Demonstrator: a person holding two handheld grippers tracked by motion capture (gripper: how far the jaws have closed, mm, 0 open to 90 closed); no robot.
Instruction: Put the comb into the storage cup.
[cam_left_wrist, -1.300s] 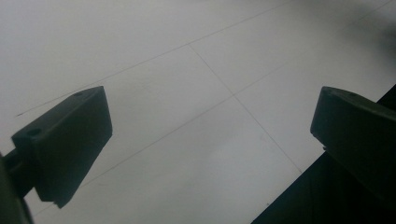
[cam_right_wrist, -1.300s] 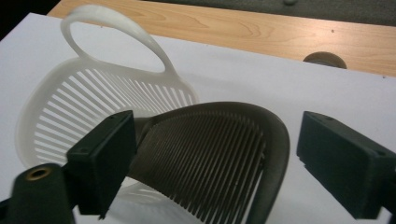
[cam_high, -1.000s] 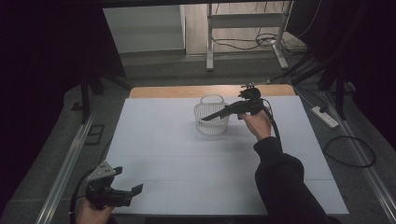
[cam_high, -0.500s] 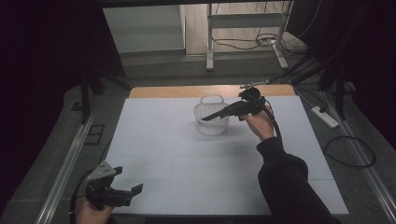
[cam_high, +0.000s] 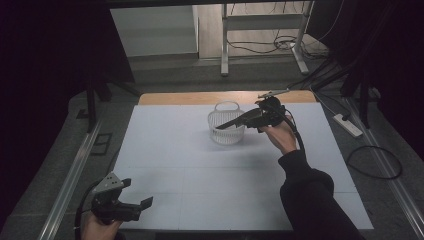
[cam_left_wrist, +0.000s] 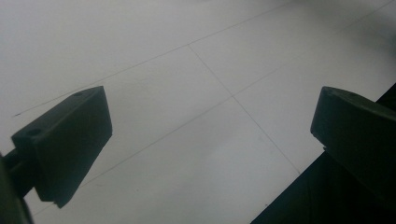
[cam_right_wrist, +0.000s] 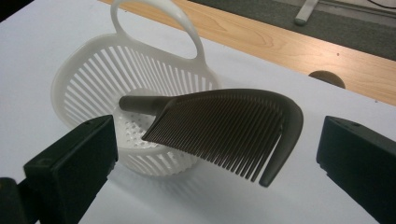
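A white slatted basket (cam_high: 226, 135) with a loop handle stands on the white table cover at the far middle. A dark comb (cam_high: 231, 123) lies across it. In the right gripper view the comb (cam_right_wrist: 233, 126) has its handle down inside the basket (cam_right_wrist: 93, 60) and its toothed head overhangs the rim. My right gripper (cam_high: 255, 119) hovers just right of the basket, open, its jaws (cam_right_wrist: 217, 144) wide apart on either side of the comb without touching it. My left gripper (cam_high: 137, 194) is open at the table's front left corner, above bare white surface (cam_left_wrist: 210, 126).
The white cover (cam_high: 200, 165) spans the table, with a strip of wooden tabletop (cam_high: 190, 98) showing along the far edge. Off the table to the right, a power strip (cam_high: 348, 125) and a looped cable (cam_high: 375, 162) lie on the floor.
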